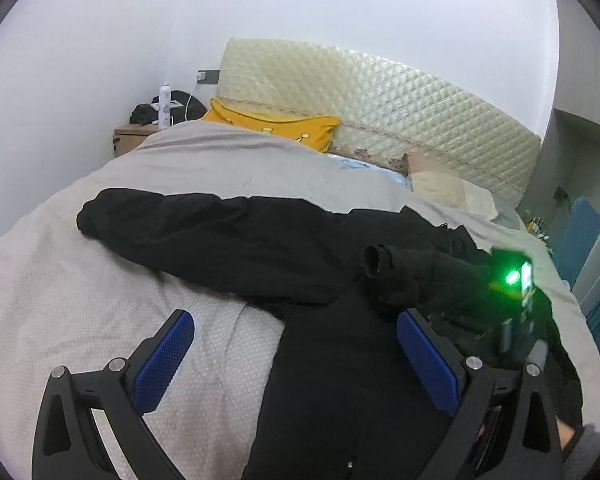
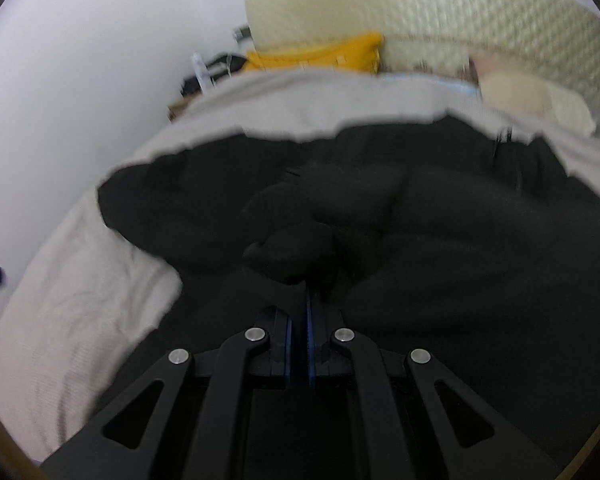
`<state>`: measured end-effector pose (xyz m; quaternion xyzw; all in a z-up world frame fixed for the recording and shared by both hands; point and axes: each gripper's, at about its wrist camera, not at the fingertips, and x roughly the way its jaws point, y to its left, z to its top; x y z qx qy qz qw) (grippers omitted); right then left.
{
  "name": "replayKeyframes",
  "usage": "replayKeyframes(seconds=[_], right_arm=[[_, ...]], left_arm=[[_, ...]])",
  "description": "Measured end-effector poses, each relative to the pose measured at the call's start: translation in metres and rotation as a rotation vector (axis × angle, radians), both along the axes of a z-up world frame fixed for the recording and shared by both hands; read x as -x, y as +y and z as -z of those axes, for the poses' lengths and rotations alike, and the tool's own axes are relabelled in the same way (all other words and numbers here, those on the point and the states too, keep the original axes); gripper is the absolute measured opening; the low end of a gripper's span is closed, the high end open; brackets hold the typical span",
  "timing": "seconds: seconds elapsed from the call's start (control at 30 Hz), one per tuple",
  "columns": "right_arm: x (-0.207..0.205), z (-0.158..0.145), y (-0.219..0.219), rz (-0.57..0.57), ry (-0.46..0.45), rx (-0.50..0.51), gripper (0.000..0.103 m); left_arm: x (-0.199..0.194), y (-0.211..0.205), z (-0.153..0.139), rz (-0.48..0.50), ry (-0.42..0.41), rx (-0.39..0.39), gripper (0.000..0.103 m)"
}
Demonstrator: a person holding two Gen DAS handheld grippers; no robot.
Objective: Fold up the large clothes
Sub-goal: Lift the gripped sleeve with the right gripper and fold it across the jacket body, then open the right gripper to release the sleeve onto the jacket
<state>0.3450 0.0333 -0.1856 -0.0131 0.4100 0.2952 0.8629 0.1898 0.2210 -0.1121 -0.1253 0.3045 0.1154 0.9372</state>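
A large black jacket (image 1: pixel 228 240) lies spread on a bed with a grey cover (image 1: pixel 80 288); one sleeve stretches to the left. My left gripper (image 1: pixel 296 348) is open and empty, low over the jacket's near edge. My right gripper (image 2: pixel 300 292) is shut on the other sleeve's cuff (image 2: pixel 288 252) and holds it above the jacket body (image 2: pixel 460 240). In the left wrist view that raised cuff (image 1: pixel 384 268) and the right gripper's body with a green light (image 1: pixel 516 280) show at the right.
A yellow pillow (image 1: pixel 284 128) and a cream quilted headboard (image 1: pixel 380 100) are at the far end of the bed. A bedside box (image 1: pixel 132 136) with a bottle (image 1: pixel 165 100) stands at the far left. A grey wardrobe (image 1: pixel 580 120) is at the right.
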Motion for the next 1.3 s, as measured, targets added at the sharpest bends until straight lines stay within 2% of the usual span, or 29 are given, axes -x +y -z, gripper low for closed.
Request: replayKeyframes(seconds=[0.1,0.23,0.27,0.4,0.63,0.77,0.97,1.3], right_arm=[[-0.005,0.017,-0.001,0.011,0.016,0.015,0.005],[-0.003,0.011,-0.007,0.015,0.024,-0.007,0.006],[0.0,0.009,-0.007,0.012,0.022,-0.004,0.011],[0.016,-0.004,-0.008,-0.023,0.03,-0.025,0.054],[0.039,-0.033,-0.038,0.028,-0.022,-0.032,0.055],[0.053,-0.048,-0.065,0.073,-0.056,-0.028,0.055],[0.093,-0.076,-0.112,0.151,-0.117,-0.053,0.055],[0.166,-0.118,-0.186,0.241,-0.191,0.014,0.055]], left_arm=[[-0.005,-0.003,0.006,0.007,0.015,-0.016,0.103],[-0.011,-0.008,0.012,0.023,0.032,-0.022,0.103],[-0.012,-0.009,0.012,0.028,0.031,-0.023,0.103],[-0.009,-0.013,0.01,0.044,0.024,-0.018,0.103],[0.001,-0.027,0.001,0.062,0.006,-0.022,0.103],[0.005,-0.038,-0.001,0.092,0.022,0.028,0.103],[0.019,-0.063,-0.012,0.115,-0.001,-0.017,0.103],[0.049,-0.09,-0.028,0.175,-0.047,-0.041,0.103]])
